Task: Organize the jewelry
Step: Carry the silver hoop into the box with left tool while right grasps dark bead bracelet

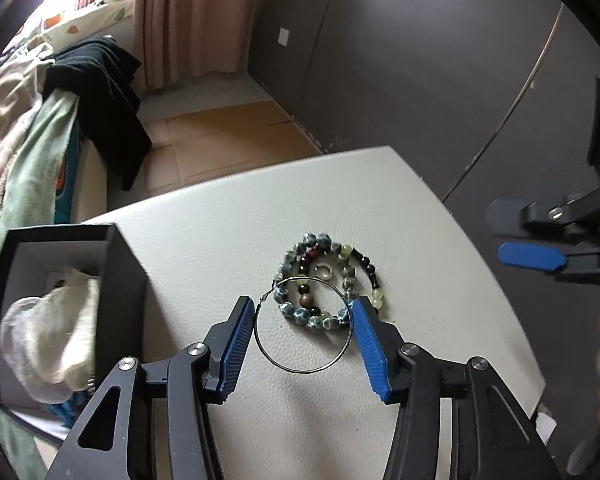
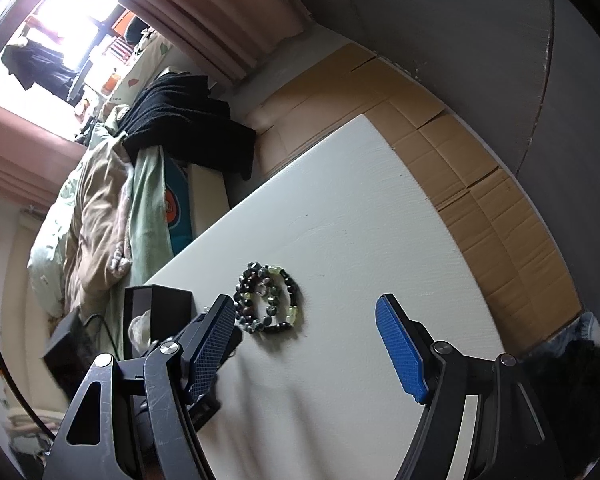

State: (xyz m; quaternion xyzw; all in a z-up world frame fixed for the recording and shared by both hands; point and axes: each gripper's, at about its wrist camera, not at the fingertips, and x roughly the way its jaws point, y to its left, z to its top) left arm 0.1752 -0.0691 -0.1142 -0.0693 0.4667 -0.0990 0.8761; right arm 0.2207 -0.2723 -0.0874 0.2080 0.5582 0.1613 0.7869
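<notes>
Two blue-padded tools work over a pale worktop [image 1: 380, 208], and the landmark here is the heap of beaded bracelets [image 1: 324, 280] lying on it. Nearest the left wrist camera, the left tool [image 1: 303, 330] has its pads set against either side of a thin silver hoop earring [image 1: 303, 326], gripping it across its width; the hoop sits on the near side of the bracelets and its far arc overlaps their nearest beads. A small silver ring [image 1: 324, 272] lies inside the circle of beads. To the left of the bracelets, near the worktop's edge, stands a dark open box [image 1: 120, 280] with a crumpled pale cloth or bag [image 1: 48, 340] inside. To the right of the bracelets, and apart from them, the right tool [image 1: 528, 256] hangs over the worktop's edge; in its own view the right tool [image 2: 306, 344] stands wide with nothing between its pads, the bracelets [image 2: 268, 300] just beyond its left finger. Farther off beyond the bracelets lie flattened cardboard [image 1: 220, 136] on the floor, a bed [image 1: 16, 128] heaped with bedding and a black garment [image 1: 104, 92], and a pink curtain [image 1: 188, 20]
</notes>
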